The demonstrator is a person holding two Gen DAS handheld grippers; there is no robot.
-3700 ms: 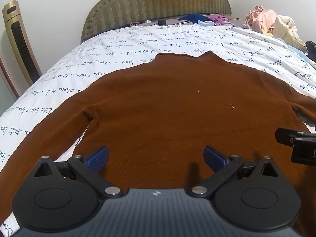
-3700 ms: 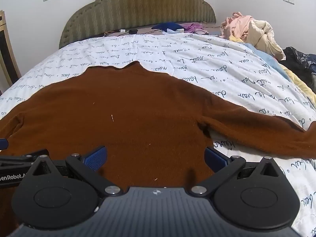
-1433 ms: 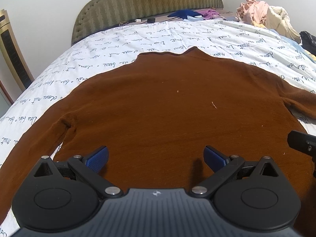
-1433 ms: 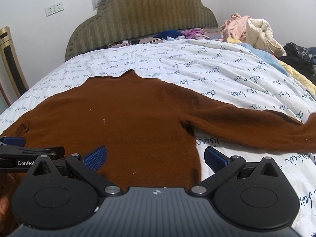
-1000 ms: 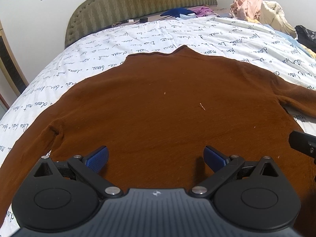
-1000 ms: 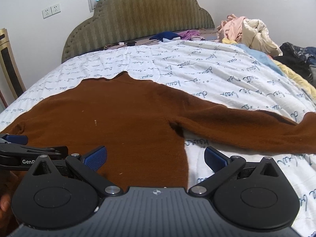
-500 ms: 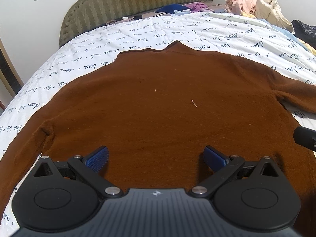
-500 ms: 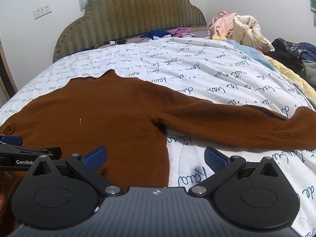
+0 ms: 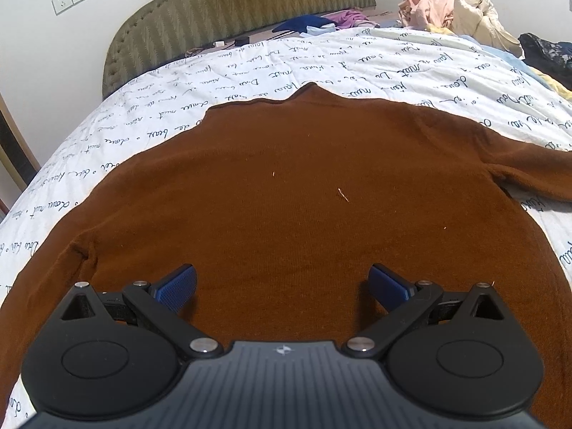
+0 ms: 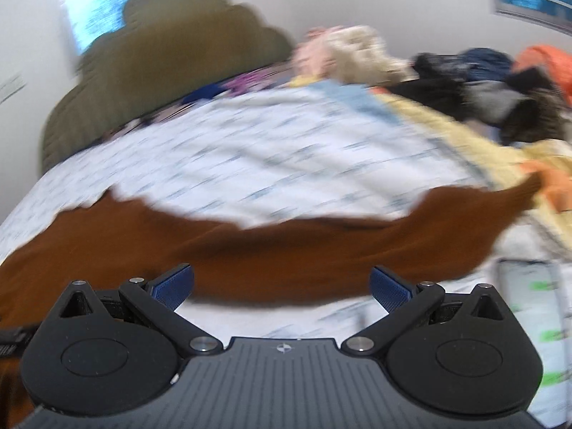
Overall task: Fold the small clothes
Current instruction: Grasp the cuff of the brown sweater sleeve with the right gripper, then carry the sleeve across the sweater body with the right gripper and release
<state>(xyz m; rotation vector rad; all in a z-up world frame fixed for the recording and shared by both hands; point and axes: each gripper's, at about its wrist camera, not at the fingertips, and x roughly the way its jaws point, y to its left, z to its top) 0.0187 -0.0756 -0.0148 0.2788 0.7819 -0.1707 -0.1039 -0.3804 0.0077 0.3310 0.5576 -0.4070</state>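
Observation:
A brown long-sleeved sweater (image 9: 286, 193) lies spread flat on the bed, collar toward the headboard. My left gripper (image 9: 282, 282) hovers open over its lower body, nothing between the blue pads. In the blurred right wrist view, the sweater's right sleeve (image 10: 357, 246) stretches out toward the bed's right side. My right gripper (image 10: 282, 282) stands open over that sleeve, gripping nothing.
The bed carries a white quilt (image 9: 250, 71) with script print, and a green padded headboard (image 9: 228, 10) stands behind it. A heap of mixed clothes (image 9: 457, 3) lies at the far right, seen also as a clothes pile (image 10: 482, 82) in the right view.
My right gripper has swung quickly to the right, from the sweater's body to its right sleeve, blurring the view. The left gripper has shifted slightly right and stays open.

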